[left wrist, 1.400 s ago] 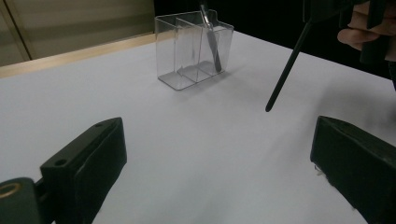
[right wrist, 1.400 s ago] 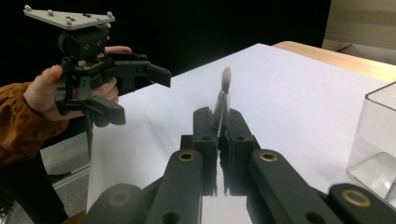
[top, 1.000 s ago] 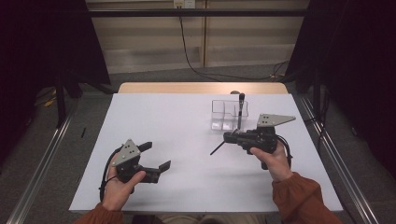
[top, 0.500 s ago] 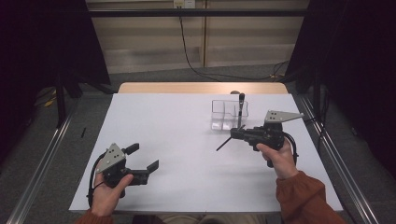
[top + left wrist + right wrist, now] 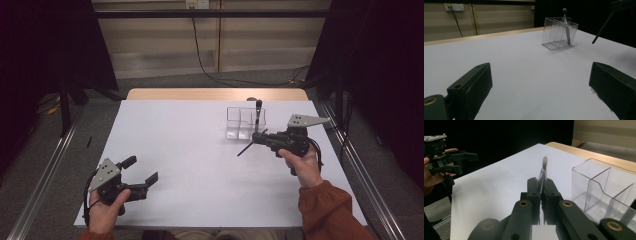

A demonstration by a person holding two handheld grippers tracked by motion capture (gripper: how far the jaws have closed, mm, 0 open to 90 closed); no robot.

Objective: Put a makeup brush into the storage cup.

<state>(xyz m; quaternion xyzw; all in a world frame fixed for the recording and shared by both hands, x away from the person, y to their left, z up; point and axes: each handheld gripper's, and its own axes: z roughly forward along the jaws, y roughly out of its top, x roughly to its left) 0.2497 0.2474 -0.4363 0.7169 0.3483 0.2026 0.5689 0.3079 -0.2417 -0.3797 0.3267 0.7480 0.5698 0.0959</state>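
Observation:
A clear plastic organizer (image 5: 239, 123) with compartments stands on the white table (image 5: 190, 145), right of centre. A dark-tipped brush (image 5: 258, 112) stands upright in it. My right gripper (image 5: 258, 138) hovers just in front of the organizer, shut on a thin black brush (image 5: 244, 149) that slants down to the left. In the right gripper view the jaws pinch this brush (image 5: 544, 166), with the organizer (image 5: 596, 185) close on the right. My left gripper (image 5: 143, 169) is open and holds nothing near the front left corner. Its view (image 5: 541, 72) looks across at the organizer (image 5: 554, 32).
A wooden strip (image 5: 215, 94) runs along the table's far edge. Metal rails (image 5: 360, 170) flank both sides of the table. Dark curtains stand to the left and right, and a cable (image 5: 200, 60) hangs down the back wall.
My left gripper has drawn back toward the front left corner, still open. My right gripper has drifted slightly right and farther, keeping the thin black brush.

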